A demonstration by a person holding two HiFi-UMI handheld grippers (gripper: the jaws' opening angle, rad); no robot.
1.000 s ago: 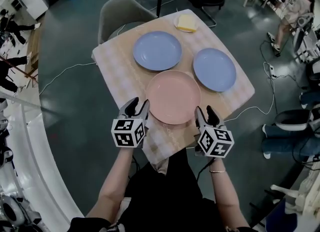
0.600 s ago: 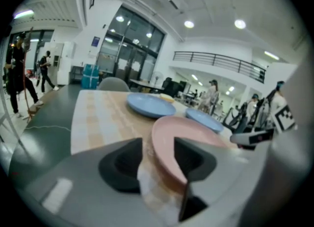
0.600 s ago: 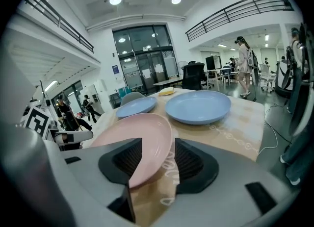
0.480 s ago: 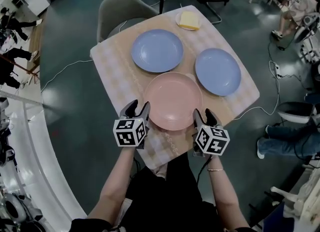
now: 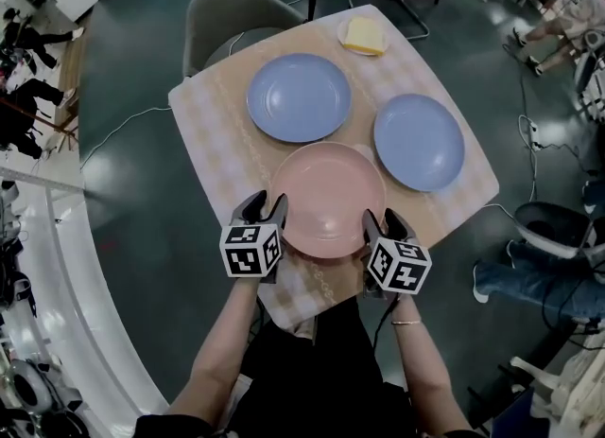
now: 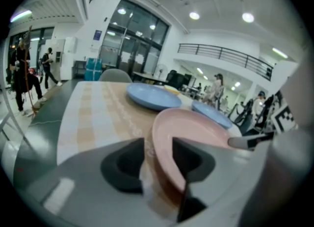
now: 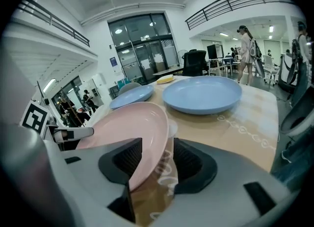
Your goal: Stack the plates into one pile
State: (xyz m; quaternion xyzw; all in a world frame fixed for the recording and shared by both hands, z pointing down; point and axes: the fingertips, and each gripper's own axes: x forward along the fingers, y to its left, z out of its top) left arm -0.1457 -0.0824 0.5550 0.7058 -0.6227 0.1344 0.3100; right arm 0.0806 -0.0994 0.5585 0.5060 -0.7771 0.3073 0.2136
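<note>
A pink plate [image 5: 328, 198] lies on the checked tablecloth [image 5: 213, 129] near its front edge; a blue plate [image 5: 299, 96] sits behind it and another blue plate [image 5: 419, 141] to its right. My left gripper [image 5: 265, 205] is at the pink plate's left rim, and its jaws have just been closing. In the left gripper view the pink plate's rim [image 6: 164, 145] runs through the left gripper [image 6: 158, 158] without being pinched. My right gripper [image 5: 383, 219] is at the right rim, its jaws having just opened wider. In the right gripper view the pink plate [image 7: 132, 128] passes loosely through the right gripper [image 7: 158, 160].
A small plate with a yellow slice [image 5: 362, 36] stands at the table's far corner. A grey chair [image 5: 222, 15] is tucked in behind the table. Cables run over the floor, and seated people [image 5: 529, 256] are to the right.
Both grippers have come down and forward to the pink plate. Its left and right rims now lie between their jaws. The plates have not moved.
</note>
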